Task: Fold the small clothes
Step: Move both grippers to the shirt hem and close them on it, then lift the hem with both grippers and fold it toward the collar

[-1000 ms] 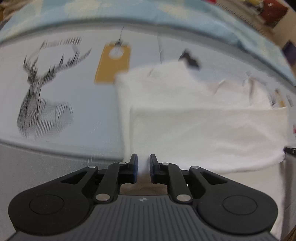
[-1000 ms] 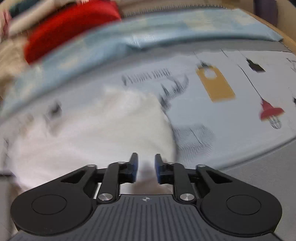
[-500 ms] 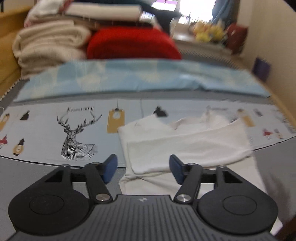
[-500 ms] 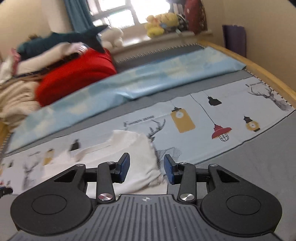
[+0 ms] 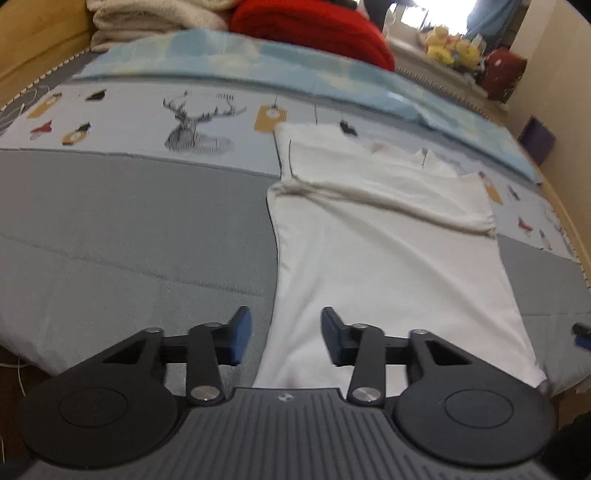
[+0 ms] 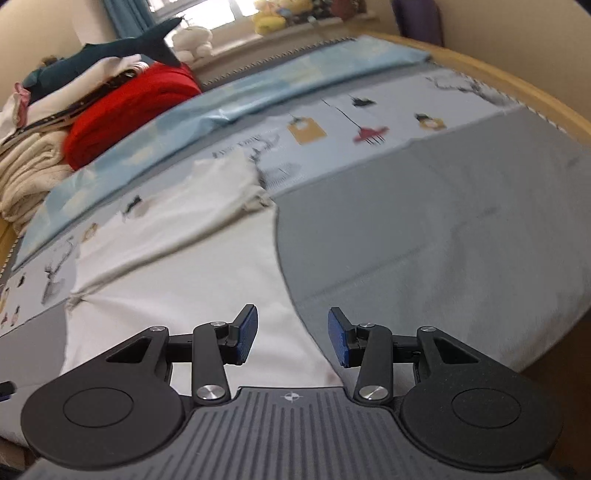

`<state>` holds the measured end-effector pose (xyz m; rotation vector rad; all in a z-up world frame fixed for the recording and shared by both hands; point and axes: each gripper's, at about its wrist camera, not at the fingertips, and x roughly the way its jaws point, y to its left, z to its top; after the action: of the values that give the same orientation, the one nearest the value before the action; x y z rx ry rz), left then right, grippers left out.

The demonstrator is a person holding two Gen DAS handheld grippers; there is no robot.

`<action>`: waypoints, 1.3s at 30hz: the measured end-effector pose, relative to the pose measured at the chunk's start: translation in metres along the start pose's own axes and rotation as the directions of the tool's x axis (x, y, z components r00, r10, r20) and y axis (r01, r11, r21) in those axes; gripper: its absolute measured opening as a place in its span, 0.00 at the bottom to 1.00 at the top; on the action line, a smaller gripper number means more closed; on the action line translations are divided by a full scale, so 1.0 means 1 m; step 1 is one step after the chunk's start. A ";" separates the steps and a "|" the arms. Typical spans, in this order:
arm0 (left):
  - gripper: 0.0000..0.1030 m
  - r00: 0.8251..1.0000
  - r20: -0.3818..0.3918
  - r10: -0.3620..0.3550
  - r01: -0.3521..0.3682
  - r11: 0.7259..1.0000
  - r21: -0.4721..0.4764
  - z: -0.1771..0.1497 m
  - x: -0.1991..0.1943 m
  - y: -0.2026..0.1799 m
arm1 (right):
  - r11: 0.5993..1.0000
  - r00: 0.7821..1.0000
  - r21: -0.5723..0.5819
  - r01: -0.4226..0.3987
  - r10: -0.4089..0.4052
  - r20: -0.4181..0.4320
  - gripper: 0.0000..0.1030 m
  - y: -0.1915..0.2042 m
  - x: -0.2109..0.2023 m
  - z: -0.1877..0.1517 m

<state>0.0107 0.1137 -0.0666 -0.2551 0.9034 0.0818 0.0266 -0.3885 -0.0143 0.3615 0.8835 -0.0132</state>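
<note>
A white garment [image 5: 388, 251] lies flat on the bed [image 5: 129, 229], its upper part folded down across itself so that a rolled crease runs from side to side; its top edge rests on the printed band of the bedcover, its lower part on the plain grey area, reaching the near edge of the bed. The same garment [image 6: 177, 280] fills the left half of the right wrist view. The left gripper [image 5: 284, 339] hovers above the garment's lower left edge, one blue pad over grey cover and the other over white cloth; its fingers [image 5: 238, 338] are released and closing, with nothing clamped between them. The right gripper [image 6: 291, 339] hovers above the garment's lower right edge, likewise straddling cloth and cover; its fingers [image 6: 245, 334] stand apart and grasp nothing. The bedcover's printed band carries a stag drawing [image 5: 195, 122], a yellow tag [image 5: 269, 118] and small lanterns. Beyond it lies a light blue sheet [image 5: 258, 62], then a red blanket [image 5: 314, 26] beside stacked cream towels [image 5: 147, 14]. A plush shark [image 6: 110, 51] rests on top of the pile, and soft toys [image 6: 273, 14] line the windowsill.
</note>
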 end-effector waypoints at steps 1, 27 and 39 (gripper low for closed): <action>0.38 1.000 0.006 -0.014 0.014 1.000 -0.002 -0.003 -0.001 0.003 | 1.000 1.000 0.013 0.009 -0.009 -0.017 0.43 -0.002 0.005 -0.002; 0.25 0.940 -0.339 0.043 -0.061 0.997 -0.041 -0.046 0.085 0.024 | 0.995 0.936 -0.061 0.079 -0.095 -0.339 0.41 -0.016 0.075 -0.040; 0.06 0.946 -0.325 0.013 -0.035 0.998 -0.061 -0.049 0.067 0.030 | 1.000 0.941 -0.003 0.029 -0.029 -0.338 0.07 -0.022 0.064 -0.038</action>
<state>0.0096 0.1276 -0.1538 -0.3251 1.2337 0.0936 0.0356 -0.3886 -0.0910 0.3578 1.2301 0.0220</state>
